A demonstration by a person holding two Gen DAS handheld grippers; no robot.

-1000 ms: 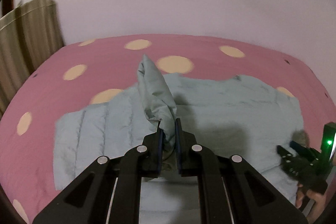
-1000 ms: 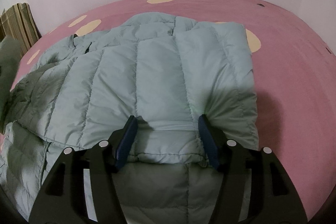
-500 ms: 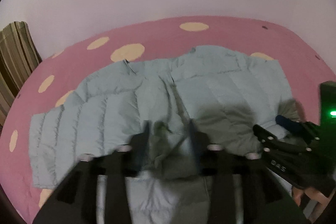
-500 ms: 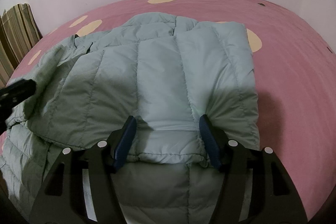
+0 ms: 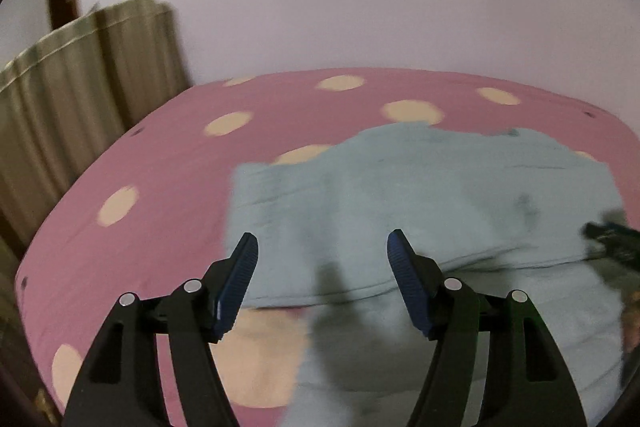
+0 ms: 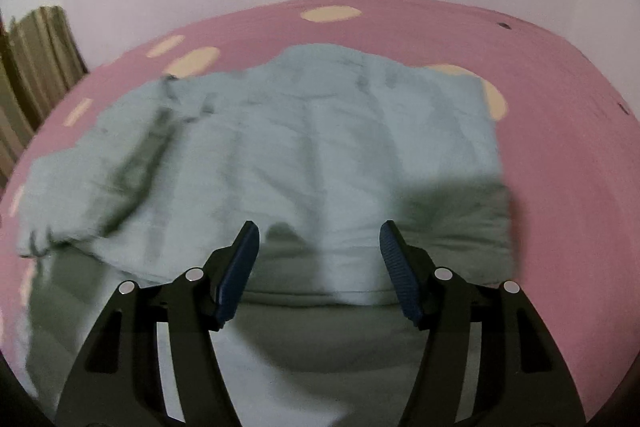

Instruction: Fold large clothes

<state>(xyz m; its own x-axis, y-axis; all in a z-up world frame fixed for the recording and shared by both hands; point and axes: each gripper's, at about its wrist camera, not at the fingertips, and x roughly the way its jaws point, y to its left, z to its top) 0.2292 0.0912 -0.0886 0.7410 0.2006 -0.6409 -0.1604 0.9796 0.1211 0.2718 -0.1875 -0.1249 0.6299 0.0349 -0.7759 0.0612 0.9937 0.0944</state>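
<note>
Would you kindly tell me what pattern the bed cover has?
The bed cover is pink with cream polka dots, clearest in the left wrist view.

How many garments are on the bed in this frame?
1. A pale blue quilted jacket lies spread on the pink spotted bed cover, ahead of both pairs of jaws, its near edge running under them. Anything beneath it would be hidden.

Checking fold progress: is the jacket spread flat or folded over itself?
Partly folded. In the right wrist view, the jacket has an upper layer whose edge lies across a lower layer near the camera, on the pink bedsheet.
</note>
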